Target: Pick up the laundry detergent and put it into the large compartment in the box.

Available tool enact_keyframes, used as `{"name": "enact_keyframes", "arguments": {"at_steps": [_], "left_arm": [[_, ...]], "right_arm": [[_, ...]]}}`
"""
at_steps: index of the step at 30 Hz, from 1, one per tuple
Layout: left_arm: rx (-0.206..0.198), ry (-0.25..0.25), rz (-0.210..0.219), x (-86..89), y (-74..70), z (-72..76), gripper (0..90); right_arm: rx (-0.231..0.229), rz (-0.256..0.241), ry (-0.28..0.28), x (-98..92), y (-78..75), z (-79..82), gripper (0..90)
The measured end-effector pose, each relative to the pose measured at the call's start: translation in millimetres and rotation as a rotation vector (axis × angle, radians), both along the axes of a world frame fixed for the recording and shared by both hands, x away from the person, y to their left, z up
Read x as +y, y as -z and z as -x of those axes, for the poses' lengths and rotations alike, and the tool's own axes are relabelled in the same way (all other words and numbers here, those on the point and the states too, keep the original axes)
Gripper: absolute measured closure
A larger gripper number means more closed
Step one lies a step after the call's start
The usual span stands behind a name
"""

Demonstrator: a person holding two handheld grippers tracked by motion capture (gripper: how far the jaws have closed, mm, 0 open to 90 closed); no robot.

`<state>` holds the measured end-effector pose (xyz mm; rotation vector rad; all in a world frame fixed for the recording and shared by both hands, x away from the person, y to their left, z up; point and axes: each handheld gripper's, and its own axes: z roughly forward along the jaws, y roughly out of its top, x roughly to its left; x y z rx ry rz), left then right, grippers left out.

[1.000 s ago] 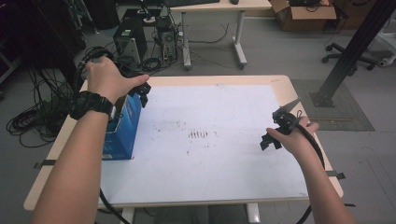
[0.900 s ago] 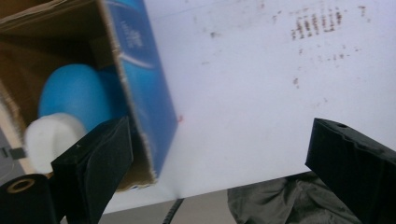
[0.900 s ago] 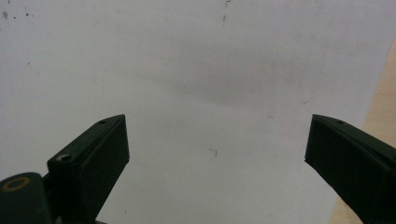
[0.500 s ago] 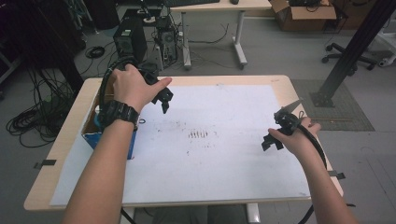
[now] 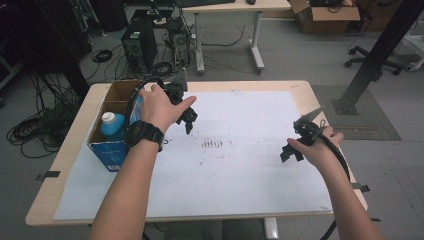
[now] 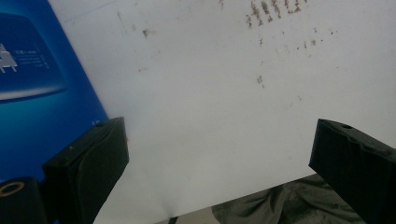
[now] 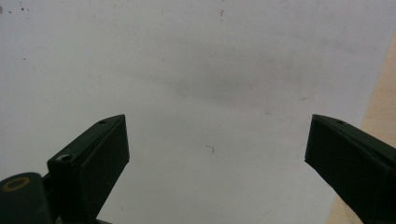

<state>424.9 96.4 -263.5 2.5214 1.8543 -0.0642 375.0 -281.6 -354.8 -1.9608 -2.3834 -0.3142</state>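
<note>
**Bottle in the box, both grippers released**

Where the blue box (image 5: 114,135) stands at the counter's (image 5: 70,150) left edge, a white-capped blue bottle (image 5: 112,125) sits upright inside. The left gripper (image 5: 186,116) hovers just beside the box, jaws spread and empty. Well apart, the right gripper (image 5: 295,142) hangs over the white sheet (image 5: 240,170), likewise spread.

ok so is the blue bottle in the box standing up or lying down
Standing up. In the high view the blue bottle sits inside the open cardboard box with its white cap pointing up.

Left tool (image 5: 186,121) rightward, off box (image 5: 107,152)
</note>
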Motion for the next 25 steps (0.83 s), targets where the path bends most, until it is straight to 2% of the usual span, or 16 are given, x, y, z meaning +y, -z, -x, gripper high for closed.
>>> {"name": "enact_keyframes", "arguments": {"at_steps": [10, 25], "left_arm": [[0.015, -0.001, 0.013, -1.4, 12.8, 0.5, 5.0], [0.012, -0.001, 0.011, -0.8, 11.5, 2.0, 5.0]], "right_arm": [[-0.003, 0.003, -0.003, 1.0, 0.6, 0.6, 6.4], [-0.006, 0.003, -0.005, 2.5, -0.3, 2.1, 6.5]]}}
